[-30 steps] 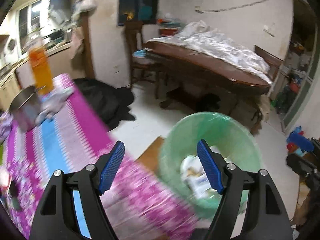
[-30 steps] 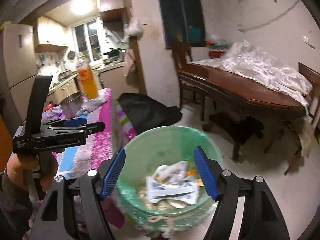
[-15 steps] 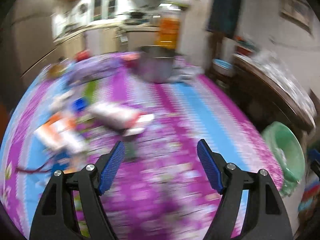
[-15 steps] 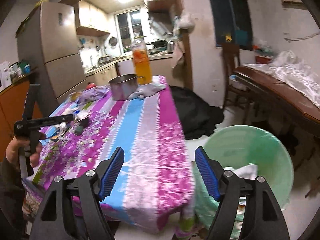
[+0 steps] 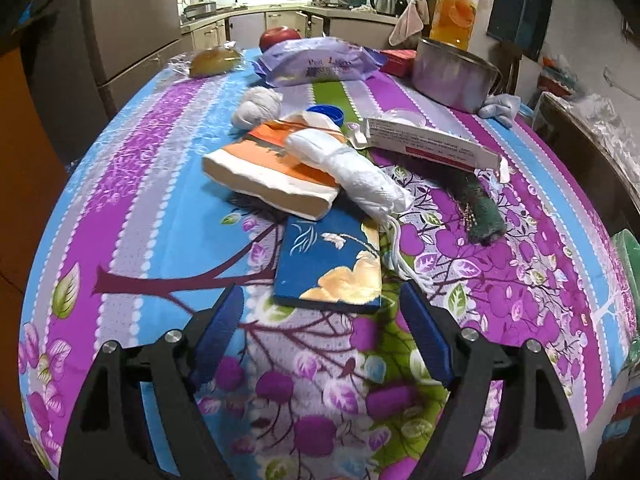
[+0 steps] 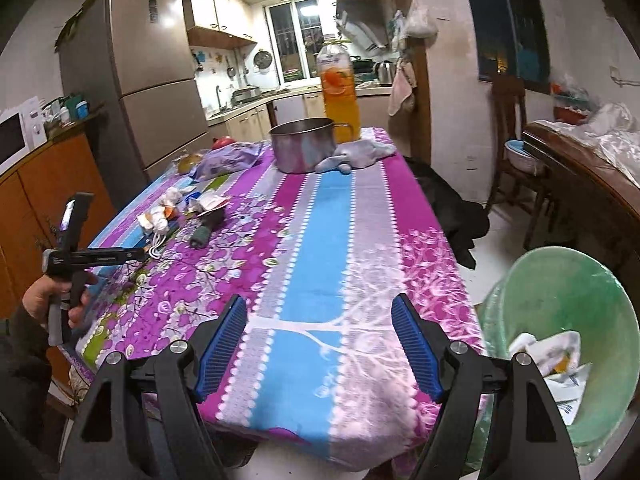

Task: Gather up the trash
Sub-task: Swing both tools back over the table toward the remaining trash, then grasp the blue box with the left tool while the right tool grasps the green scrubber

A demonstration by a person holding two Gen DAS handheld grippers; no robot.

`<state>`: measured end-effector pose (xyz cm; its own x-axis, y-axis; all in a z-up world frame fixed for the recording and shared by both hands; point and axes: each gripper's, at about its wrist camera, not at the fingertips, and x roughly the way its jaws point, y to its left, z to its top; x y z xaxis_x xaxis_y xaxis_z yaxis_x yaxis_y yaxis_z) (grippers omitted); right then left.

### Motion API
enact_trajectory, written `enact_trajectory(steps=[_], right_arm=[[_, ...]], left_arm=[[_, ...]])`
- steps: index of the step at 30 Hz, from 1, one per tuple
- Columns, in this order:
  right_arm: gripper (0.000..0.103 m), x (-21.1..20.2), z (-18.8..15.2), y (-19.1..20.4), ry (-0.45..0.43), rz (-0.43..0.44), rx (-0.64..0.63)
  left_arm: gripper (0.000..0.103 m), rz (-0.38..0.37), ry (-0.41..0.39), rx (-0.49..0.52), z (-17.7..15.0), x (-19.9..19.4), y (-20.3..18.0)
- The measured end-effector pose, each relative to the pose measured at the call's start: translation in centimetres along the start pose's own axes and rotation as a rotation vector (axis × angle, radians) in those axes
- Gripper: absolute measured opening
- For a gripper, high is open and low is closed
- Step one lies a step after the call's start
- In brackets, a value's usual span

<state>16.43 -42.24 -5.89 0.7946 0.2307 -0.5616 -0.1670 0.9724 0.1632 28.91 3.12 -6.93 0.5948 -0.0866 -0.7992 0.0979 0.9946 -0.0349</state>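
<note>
A pile of trash lies on the flowered tablecloth (image 5: 168,184): a blue flowered packet (image 5: 330,264), an orange-and-white packet (image 5: 268,168), a white wad (image 5: 352,168), a white carton (image 5: 428,144) and a dark green piece (image 5: 480,212). My left gripper (image 5: 322,320) is open and empty just short of the blue packet. My right gripper (image 6: 320,334) is open and empty over the table's near end. The green bin (image 6: 560,320) with wrappers (image 6: 552,356) stands on the floor to its right. The pile (image 6: 180,216) and the left gripper (image 6: 132,254) show at the left in the right wrist view.
A steel pot (image 5: 452,72), an orange juice bottle (image 5: 454,12), a purple tissue pack (image 5: 316,64), an apple (image 5: 278,36), a bun (image 5: 216,60) and a grey cloth (image 5: 498,106) stand at the table's far end. A dark wooden table (image 6: 592,176) and chair (image 6: 512,128) are on the right.
Both grippers have swung left from the green bin to the table. The left one now faces the trash pile close up. Both stay open and empty.
</note>
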Motion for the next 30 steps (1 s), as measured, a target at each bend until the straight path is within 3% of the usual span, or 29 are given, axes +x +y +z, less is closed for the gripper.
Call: enact_trajectory(steps=[4,5,6,9,17,21,25,27,29,30], right_arm=[[0.075,0.9,0.3,0.9,0.009,0.008,-0.008],[0.075,1.0,0.3,0.9,0.011,0.011,-0.007],[0.075,1.2,0.4,1.1,0.012,0.015,-0.005],[0.075,1.7,0.7,1.6,0.017,0.033,0.001],[0.075,3.8,1.3,4.8,0.037,0.103,-0.061],[0.075,5.9,2.1,7.2,0.061,0.166,-0.092],[0.073,9.2,3.2,9.8,0.102,0.242,-0.098],[0.066,11.5,3.9,11.4,0.129,0.281,-0.092],[0.06,14.3,4.8,13.1,0.163,0.309,-0.094],[0.057,15.5,5.1,13.8,0.175,0.314,-0.097]], left_arm=[[0.073,0.013,0.012,0.025,0.2,1.1,-0.2],[0.068,0.011,0.008,0.033,0.2,1.2,-0.3],[0.055,0.017,0.002,0.038,0.3,1.1,-0.4],[0.055,-0.002,0.001,0.036,0.1,0.8,-0.4],[0.056,-0.003,-0.009,0.088,-4.3,-2.2,-0.2],[0.071,0.01,-0.038,0.098,-4.4,-2.5,-0.3],[0.071,0.026,-0.045,0.108,-3.8,-1.7,-0.8],[0.068,0.021,-0.042,0.101,-3.6,-1.5,-0.8],[0.055,0.01,-0.042,0.088,-3.4,-1.5,-0.5],[0.055,0.016,-0.039,0.083,-3.4,-1.5,-0.4]])
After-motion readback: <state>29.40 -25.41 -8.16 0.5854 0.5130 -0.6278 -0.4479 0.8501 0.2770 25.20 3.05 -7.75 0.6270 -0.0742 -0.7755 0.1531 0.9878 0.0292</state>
